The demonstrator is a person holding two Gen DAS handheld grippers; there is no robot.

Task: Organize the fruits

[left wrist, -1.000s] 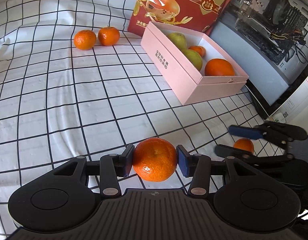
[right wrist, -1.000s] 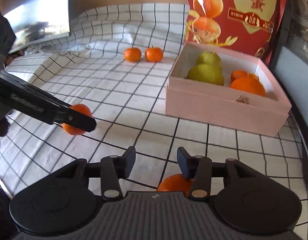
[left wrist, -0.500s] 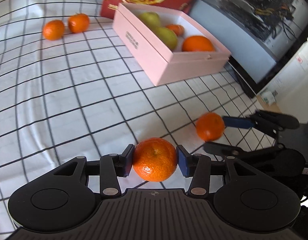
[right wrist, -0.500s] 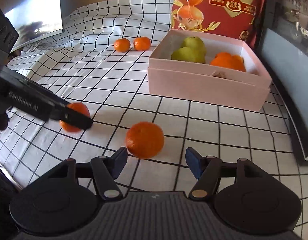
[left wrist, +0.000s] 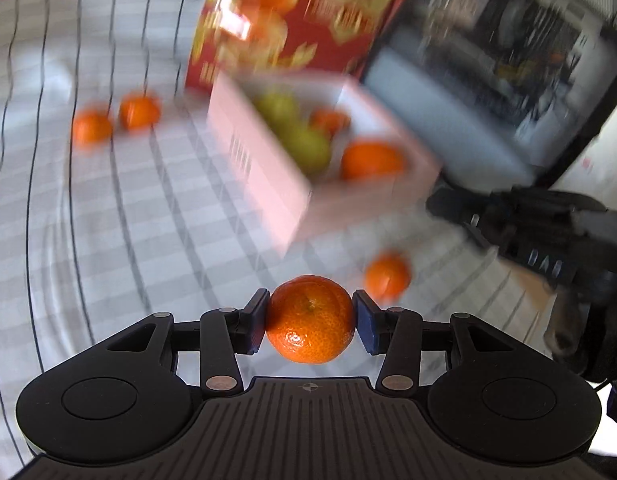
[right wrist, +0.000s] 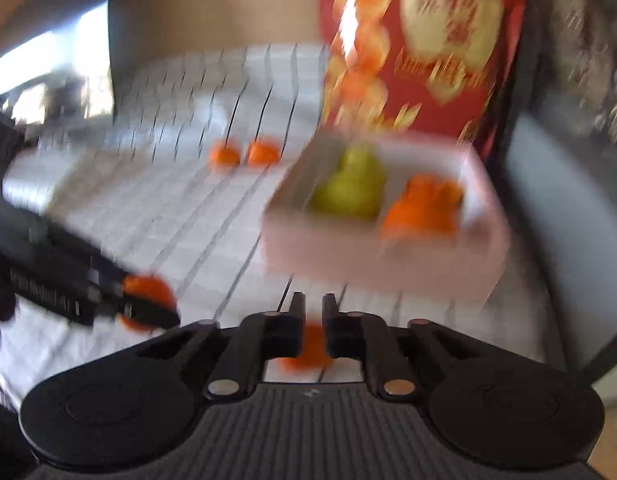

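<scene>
My left gripper (left wrist: 310, 320) is shut on an orange tangerine (left wrist: 310, 319) and holds it above the checked cloth. A pink box (left wrist: 264, 168) ahead holds green pears (left wrist: 308, 144) and oranges (left wrist: 370, 159). A loose tangerine (left wrist: 387, 276) lies on the cloth in front of the box; in the right wrist view it (right wrist: 308, 354) shows low behind my right gripper (right wrist: 310, 312), whose jaws stand almost together with nothing between them. Two more tangerines (left wrist: 114, 120) lie far left. Both views are blurred by motion.
A red printed bag (left wrist: 280, 16) stands behind the box. A dark computer case (left wrist: 508, 52) is at the right. The right gripper's body (left wrist: 548, 236) shows at the right of the left wrist view. The white checked cloth (left wrist: 88, 240) covers the table.
My right gripper has closed from wide open without taking the loose tangerine, which now sits below its jaws. Both grippers have moved toward the pink box; the left still holds its tangerine.
</scene>
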